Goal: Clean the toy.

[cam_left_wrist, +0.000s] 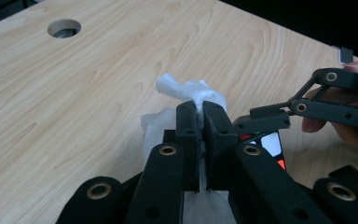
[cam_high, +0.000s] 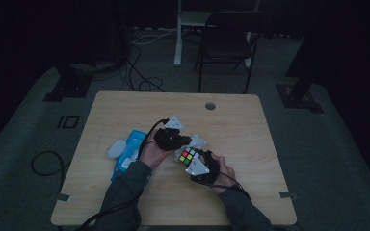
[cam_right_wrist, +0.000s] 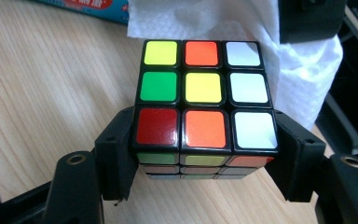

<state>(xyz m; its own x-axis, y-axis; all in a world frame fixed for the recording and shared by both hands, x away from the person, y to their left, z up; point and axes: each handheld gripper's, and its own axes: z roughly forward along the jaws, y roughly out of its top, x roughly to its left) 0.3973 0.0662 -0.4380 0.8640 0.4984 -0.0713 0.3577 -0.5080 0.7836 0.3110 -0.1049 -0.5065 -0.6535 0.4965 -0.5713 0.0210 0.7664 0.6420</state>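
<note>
Standing at the desk's near side, dim room, notes as seen:

Right tongs (cam_right_wrist: 204, 154): clamped on the puzzle cube (cam_right_wrist: 205, 100), one black jaw pressed against each side of its lowest layer; in the high view they (cam_high: 192, 161) sit just right of the desk's middle, hand behind them.
Puzzle cube: held just above the wood, top face tilted toward the right gripper view's camera; top row yellow, orange, white; middle row green, yellow, white; bottom row red, orange, white. In the high view it (cam_high: 188, 156) lies between the two hands.
Left tongs (cam_left_wrist: 200, 123): jaws together, pinching a crumpled white tissue (cam_left_wrist: 186, 93); paper bulges out above the tips and hangs below them.
Tissue against cube: in the right gripper view the tissue (cam_right_wrist: 303, 70) lies against the cube's far and right sides, touching it.
Left tongs, high view: just up and left of the cube (cam_high: 180, 139), grey three-cornered plate on top, cable trailing back past the sleeve.
Tissue pack (cam_high: 130, 151): blue, lying flat to the left of the left hand, white sheet poking from its top.
Desk (cam_high: 231, 130): light wood grain, round cable hole (cam_high: 210, 105) near the far edge.
Background: folding chair (cam_high: 226, 38) beyond the desk, cables on the floor.
</note>
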